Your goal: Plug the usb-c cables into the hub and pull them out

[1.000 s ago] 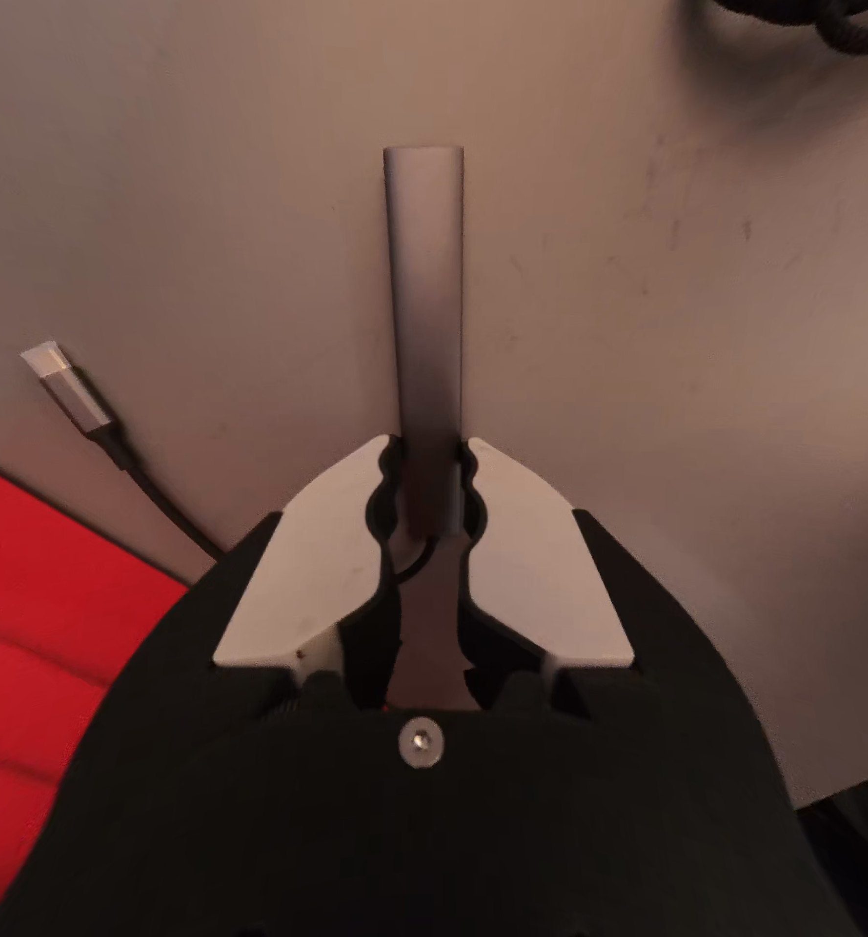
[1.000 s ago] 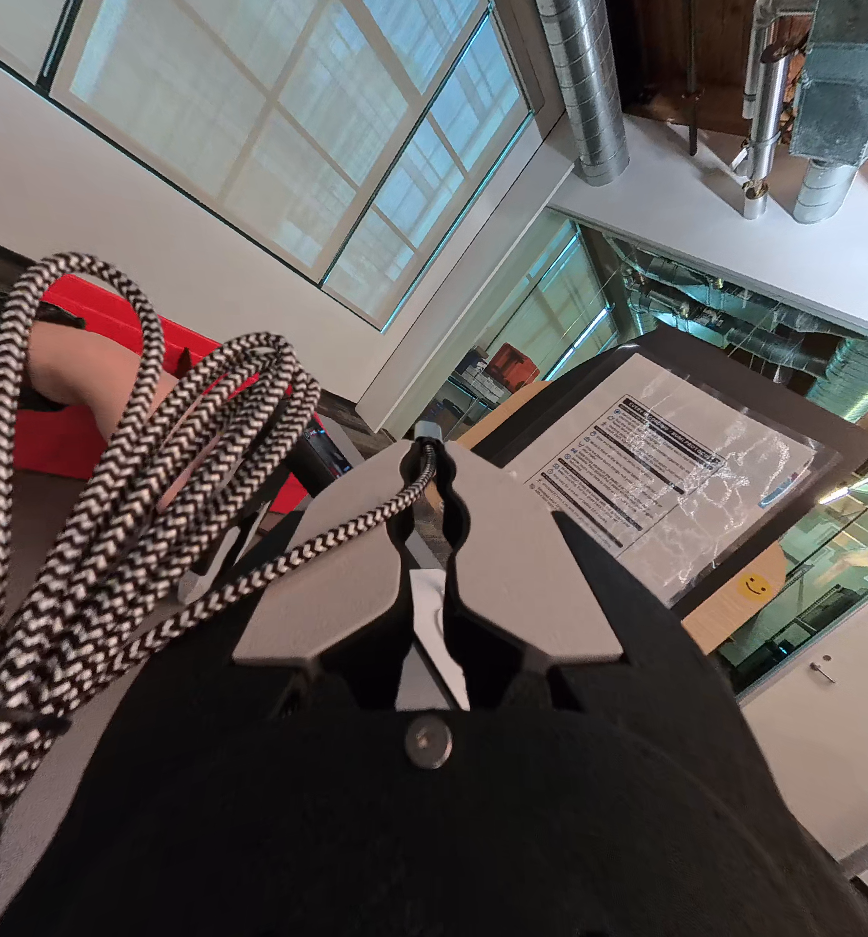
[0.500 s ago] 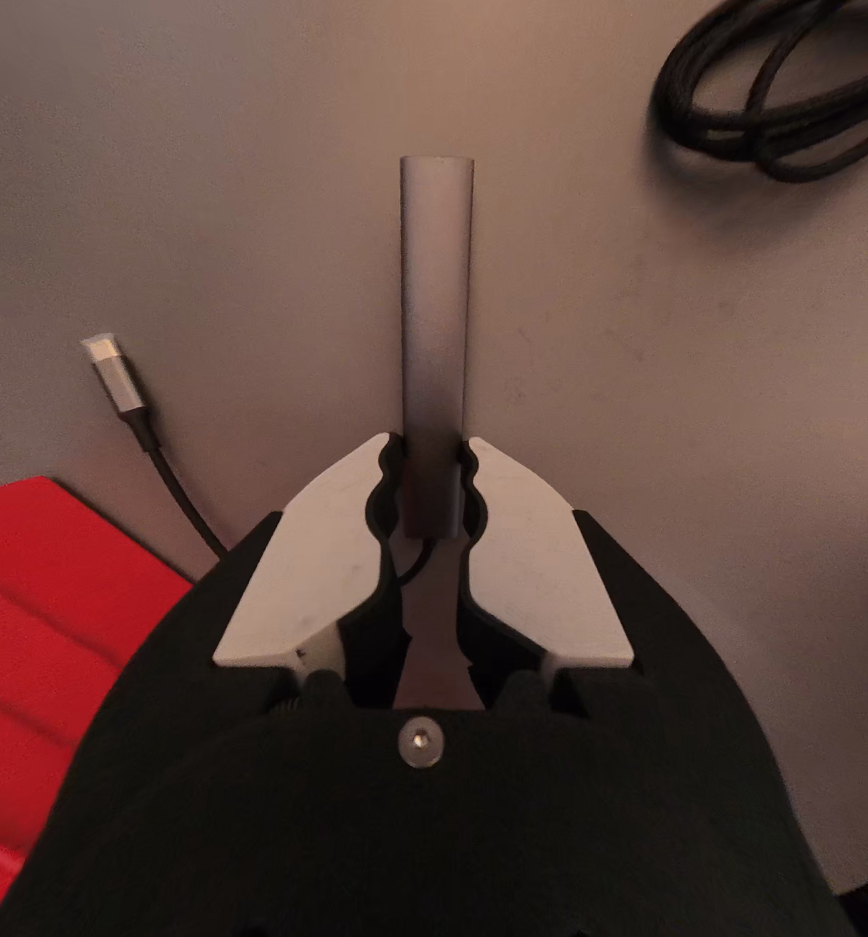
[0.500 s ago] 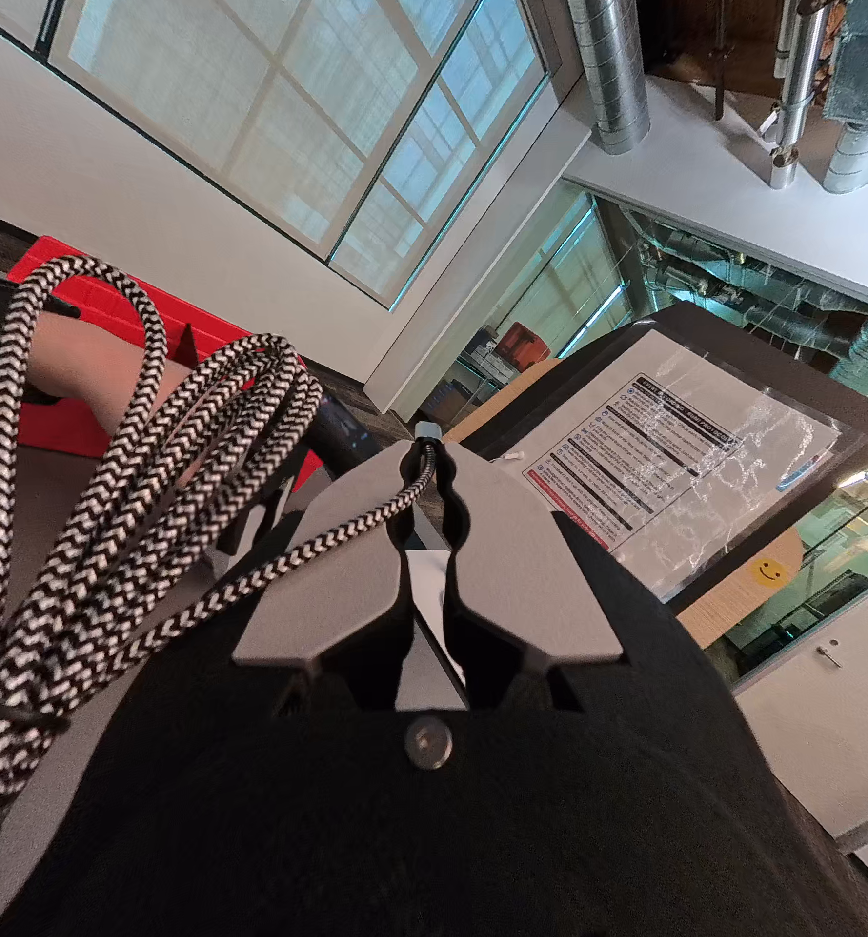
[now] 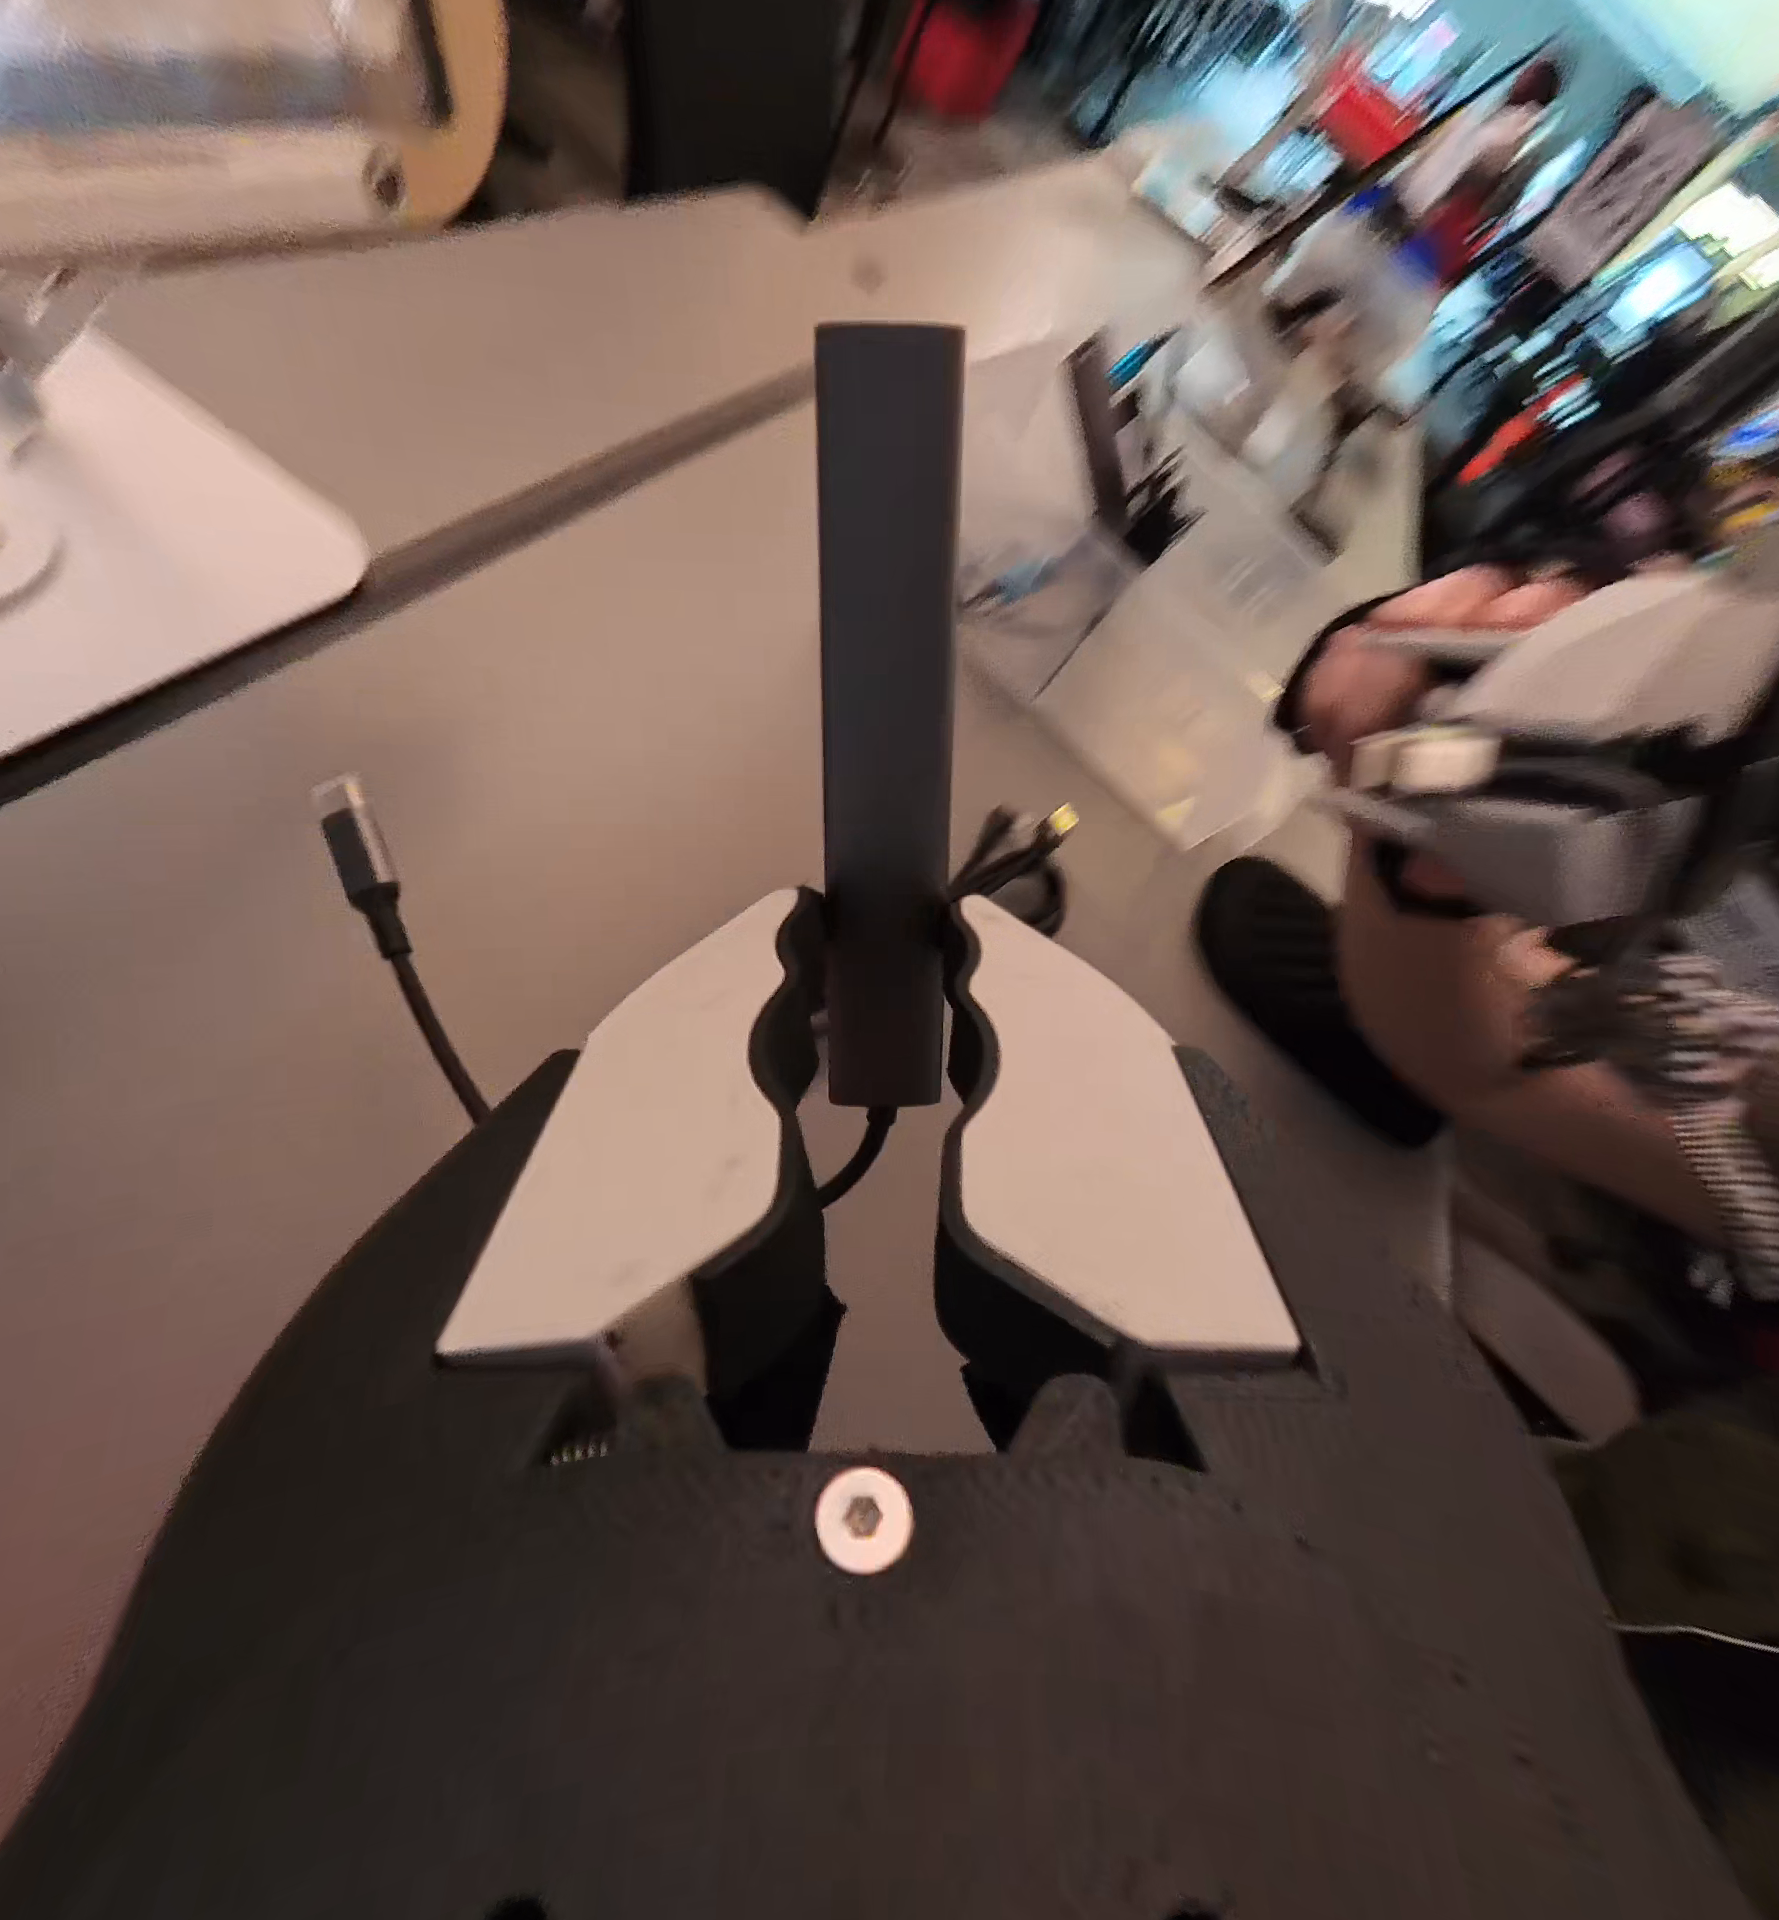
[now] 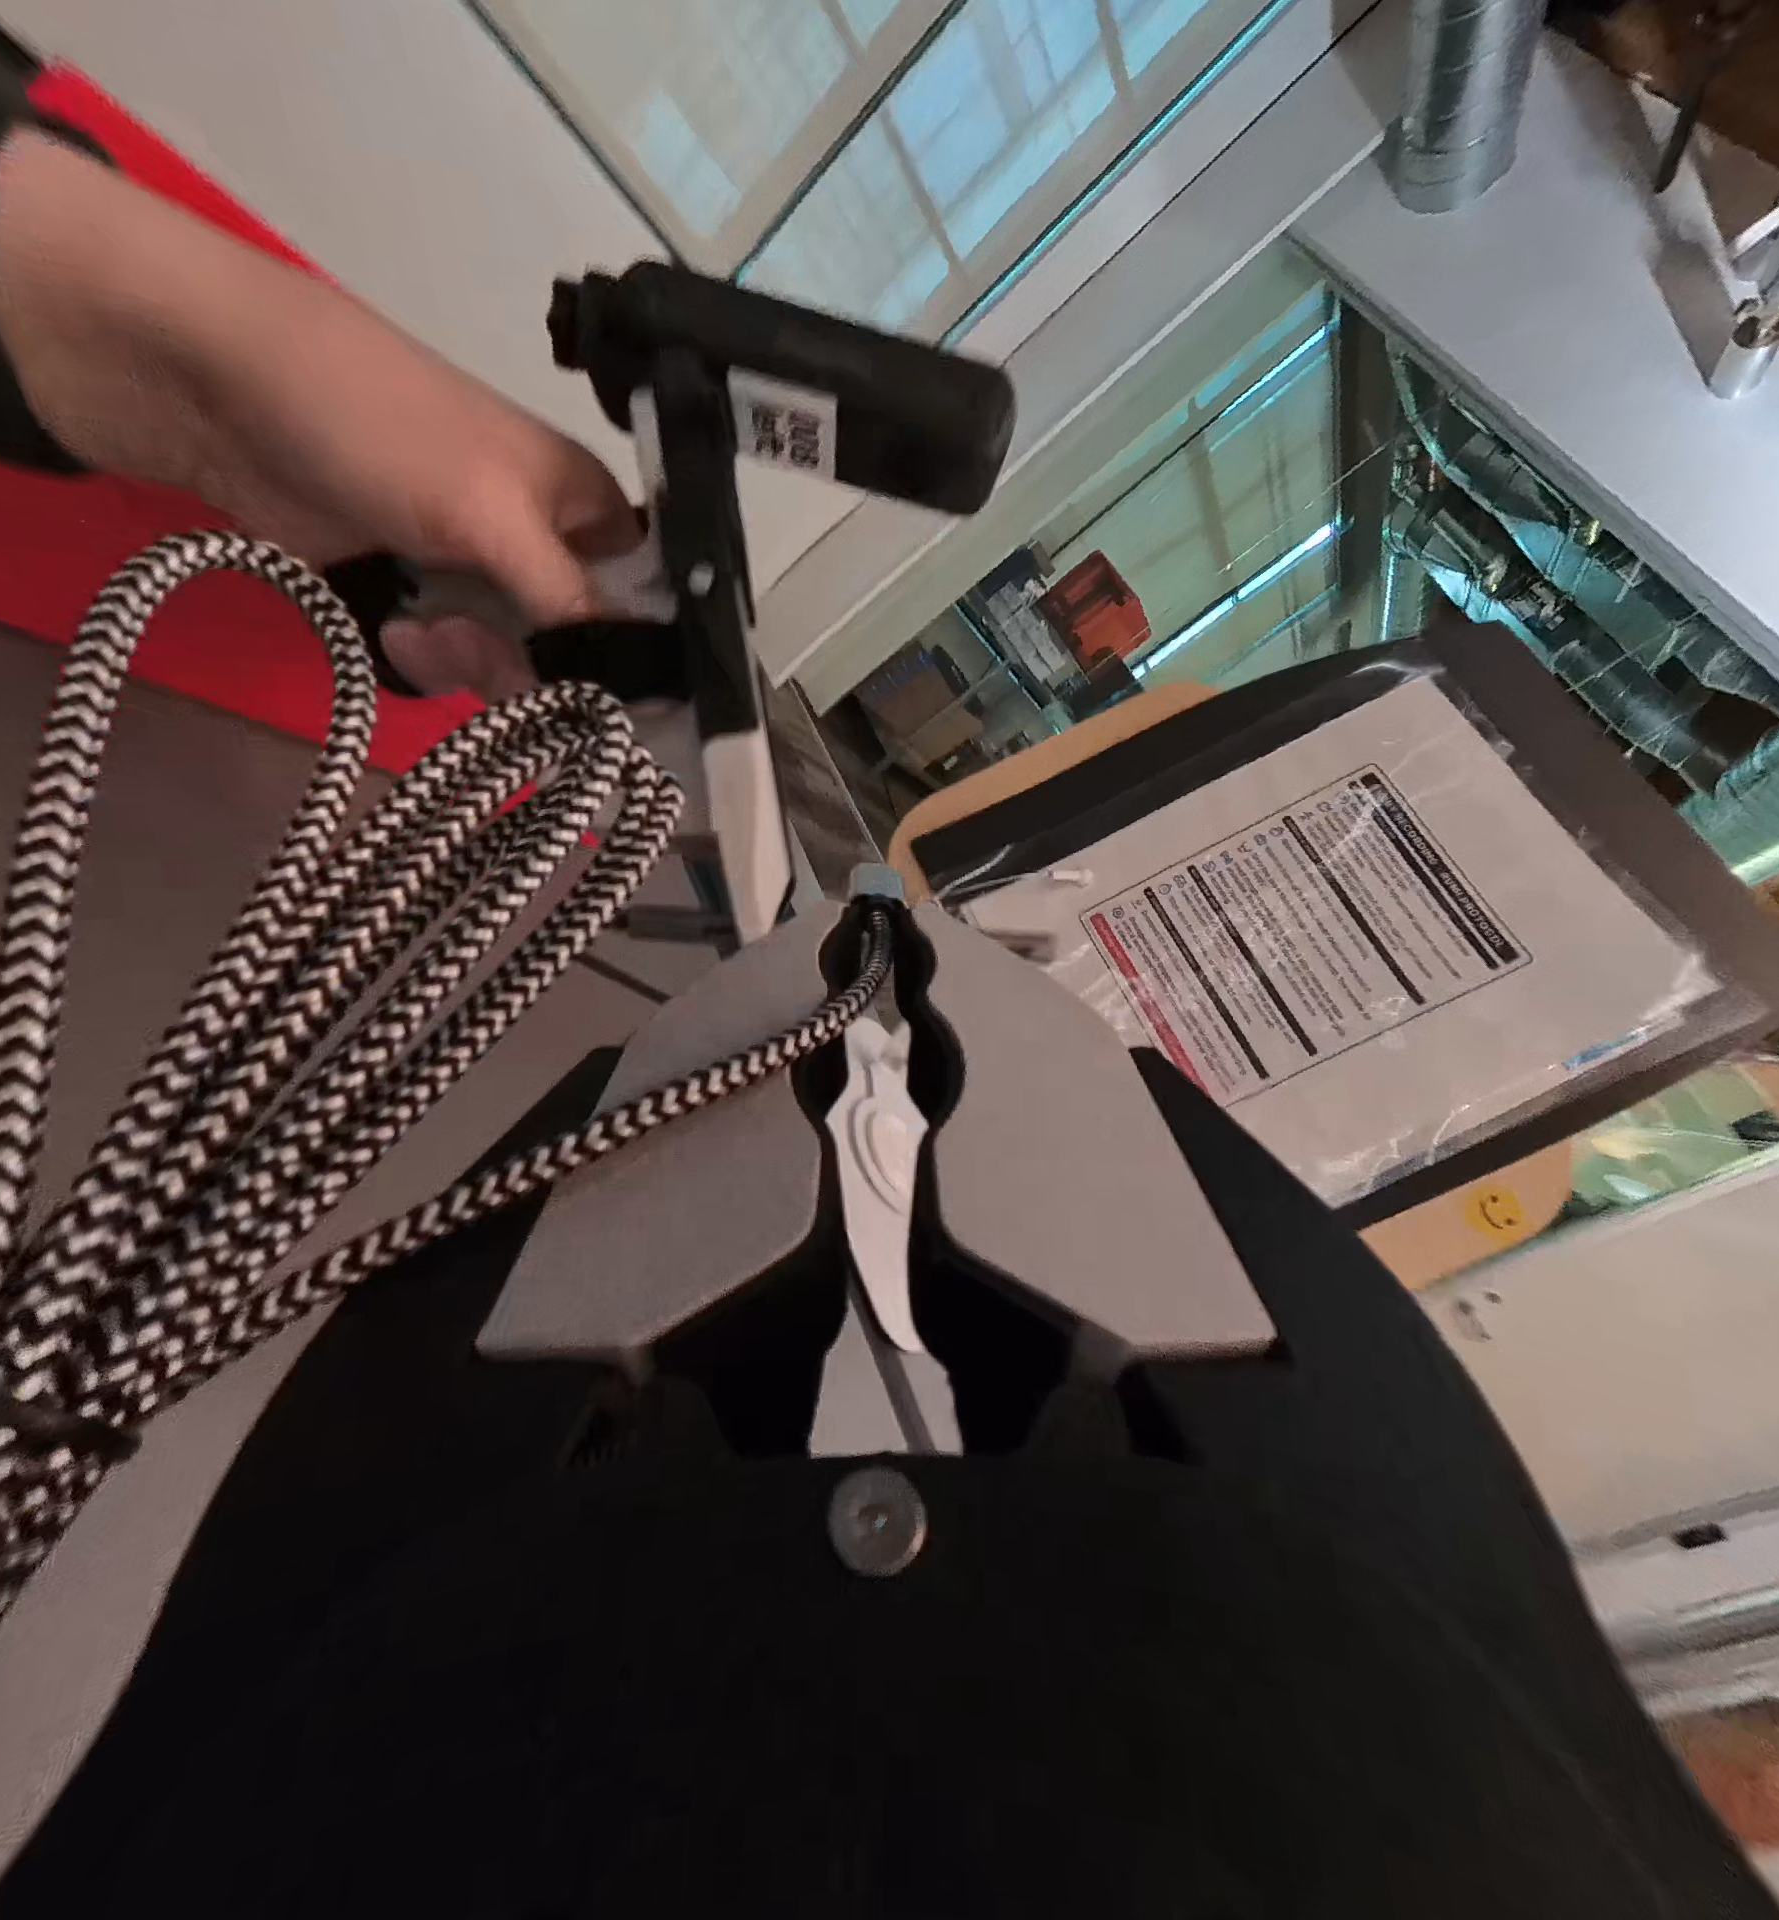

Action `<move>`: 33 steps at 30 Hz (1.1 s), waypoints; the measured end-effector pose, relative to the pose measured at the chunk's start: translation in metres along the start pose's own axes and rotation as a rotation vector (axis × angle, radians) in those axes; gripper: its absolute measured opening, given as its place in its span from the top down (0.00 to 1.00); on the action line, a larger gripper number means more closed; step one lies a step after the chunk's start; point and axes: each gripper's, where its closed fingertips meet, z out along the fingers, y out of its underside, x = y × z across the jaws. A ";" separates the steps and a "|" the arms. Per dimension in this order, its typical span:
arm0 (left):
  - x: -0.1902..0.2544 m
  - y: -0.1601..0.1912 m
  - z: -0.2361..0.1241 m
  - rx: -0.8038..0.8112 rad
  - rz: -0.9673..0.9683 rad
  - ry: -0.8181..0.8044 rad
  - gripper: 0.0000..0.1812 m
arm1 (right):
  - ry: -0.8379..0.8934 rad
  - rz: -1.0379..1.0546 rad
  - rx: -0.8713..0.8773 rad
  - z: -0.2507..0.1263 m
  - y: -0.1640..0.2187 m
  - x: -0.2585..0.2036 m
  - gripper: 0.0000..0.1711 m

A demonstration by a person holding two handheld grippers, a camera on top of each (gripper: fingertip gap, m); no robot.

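Left claw (image 5: 885, 914): we clamp the hub (image 5: 887, 665), which sticks out forward above the desk (image 5: 573, 665).
Right claw (image 6: 890, 914): we grip the striped cable (image 6: 272, 997) at its plug, loops hanging left.
Hub lead (image 5: 386, 904): its plug hangs free to the hub's left.

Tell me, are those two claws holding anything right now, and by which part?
Yes. The left gripper clamps the dark hub near its cabled end. The right gripper pinches the black-and-white braided cable just behind its plug.
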 end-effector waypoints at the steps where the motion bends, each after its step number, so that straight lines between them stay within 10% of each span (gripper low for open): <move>1: 0.008 -0.006 -0.002 0.042 0.002 0.050 0.88 | -0.001 -0.036 -0.034 0.001 0.003 -0.002 0.96; 21: 0.042 -0.013 0.007 0.084 0.053 0.123 0.89 | -0.014 -0.094 -0.159 0.008 0.019 -0.007 0.96; 33: 0.037 -0.011 0.010 0.038 0.279 -0.100 0.88 | -0.020 -0.108 -0.187 0.010 0.026 -0.010 0.96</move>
